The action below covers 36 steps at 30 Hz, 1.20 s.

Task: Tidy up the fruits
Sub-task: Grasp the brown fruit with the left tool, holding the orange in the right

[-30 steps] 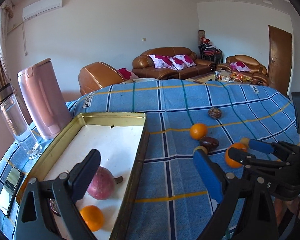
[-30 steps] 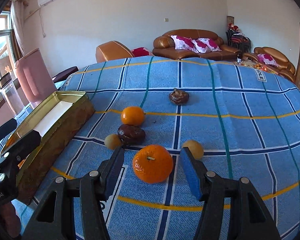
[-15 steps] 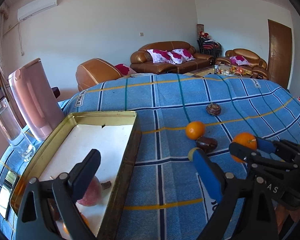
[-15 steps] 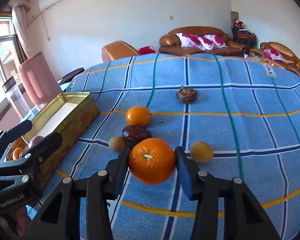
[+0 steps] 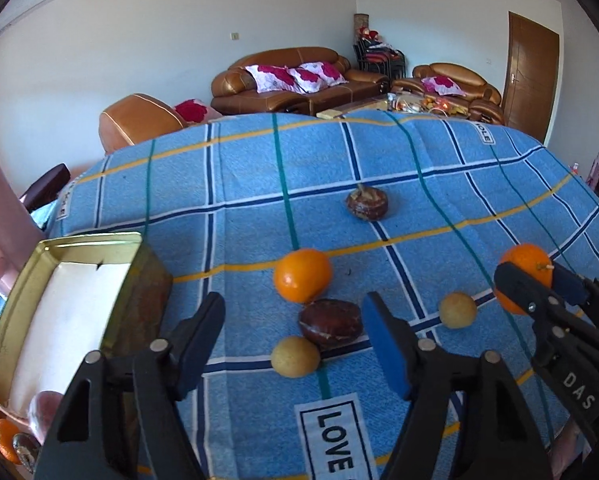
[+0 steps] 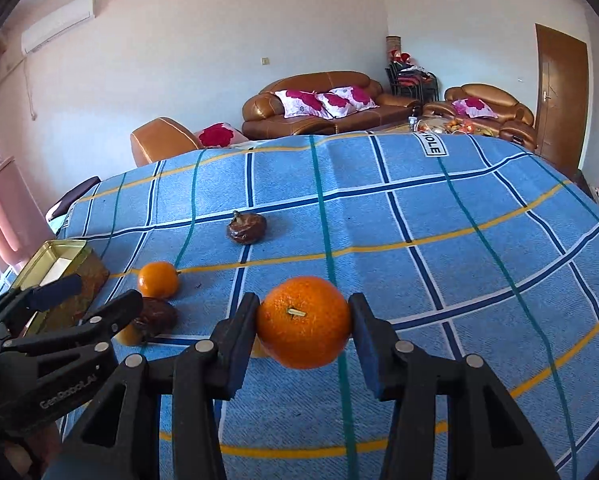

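The held orange (image 6: 304, 322), stem end toward the camera, sits clamped between the pads of the right gripper (image 6: 304, 332), lifted clear of the blue checked cloth (image 6: 419, 216); in the left wrist view the same fruit shows at about three o'clock, pinched in black jaws. The left gripper (image 5: 295, 332) has just been closing and now stands about half open with its pads pressing nothing, hovering over a cluster on the cloth: a second orange (image 5: 302, 275) at twelve o'clock of the gap, a dark brown fruit (image 5: 330, 323) touching it below, a small yellowish fruit (image 5: 295, 357) at six o'clock beside that; another yellowish fruit (image 5: 457, 309) lies toward three o'clock, apart from them; a brown stemmed fruit (image 5: 366, 203) rests alone further up the cloth. The gold tin (image 5: 99, 240) stands at nine o'clock, white-lined, with a reddish fruit (image 5: 47, 410) and an orange piece (image 5: 5, 438) in its near corner.
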Each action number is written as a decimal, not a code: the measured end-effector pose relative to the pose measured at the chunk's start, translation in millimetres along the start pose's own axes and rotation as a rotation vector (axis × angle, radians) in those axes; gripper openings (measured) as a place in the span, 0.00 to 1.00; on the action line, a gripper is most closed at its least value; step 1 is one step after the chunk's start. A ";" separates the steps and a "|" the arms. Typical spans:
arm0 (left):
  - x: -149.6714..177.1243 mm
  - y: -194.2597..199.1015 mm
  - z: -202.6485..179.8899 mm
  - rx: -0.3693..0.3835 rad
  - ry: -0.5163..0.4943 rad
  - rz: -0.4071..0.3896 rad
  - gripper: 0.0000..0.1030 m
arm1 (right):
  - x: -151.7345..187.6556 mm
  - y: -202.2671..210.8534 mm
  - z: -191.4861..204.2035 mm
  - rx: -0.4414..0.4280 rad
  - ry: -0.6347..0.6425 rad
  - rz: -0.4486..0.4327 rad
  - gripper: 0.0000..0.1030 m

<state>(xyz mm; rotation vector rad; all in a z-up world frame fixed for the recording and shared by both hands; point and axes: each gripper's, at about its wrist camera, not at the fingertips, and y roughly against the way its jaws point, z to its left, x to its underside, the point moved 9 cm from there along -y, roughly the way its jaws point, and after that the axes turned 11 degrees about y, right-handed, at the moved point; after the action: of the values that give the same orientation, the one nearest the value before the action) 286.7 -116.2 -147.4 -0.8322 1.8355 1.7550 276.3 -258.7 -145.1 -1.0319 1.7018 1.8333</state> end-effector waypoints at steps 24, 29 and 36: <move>12.1 -21.6 -12.4 0.152 -0.012 0.091 0.47 | 5.0 7.3 7.0 -0.046 0.010 -0.018 0.47; 14.8 -21.5 -11.4 0.148 -0.028 0.090 0.47 | 4.6 5.8 10.4 -0.058 0.017 -0.018 0.47; 14.3 -21.5 -8.4 0.152 -0.026 0.087 0.41 | 4.8 3.5 10.5 -0.079 0.002 -0.017 0.47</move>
<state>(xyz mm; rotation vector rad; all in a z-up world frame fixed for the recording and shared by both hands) 292.3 -126.1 -172.0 -0.6772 1.9866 1.6452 268.3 -249.8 -146.8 -1.0765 1.6287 1.9030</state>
